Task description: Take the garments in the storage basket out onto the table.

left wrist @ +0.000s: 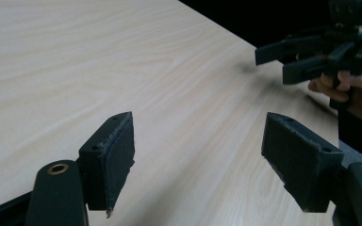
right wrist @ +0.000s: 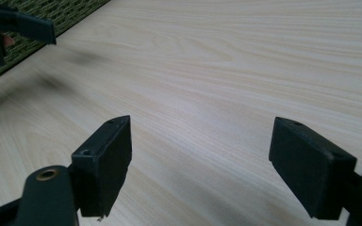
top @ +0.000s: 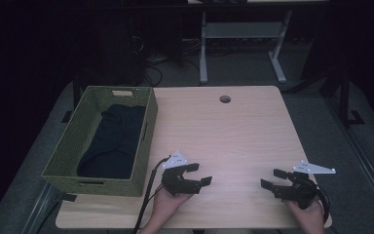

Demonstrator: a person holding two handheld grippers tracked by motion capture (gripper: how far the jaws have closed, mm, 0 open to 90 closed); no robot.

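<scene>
A: What's nearest?
B: The 2 tongs, left tongs and right tongs, both spread wide with nothing between them, low over the bare table, tips facing each other.
A: And farther off?
B: The green woven basket at the table's left edge, dark cloth lying inside.
</scene>
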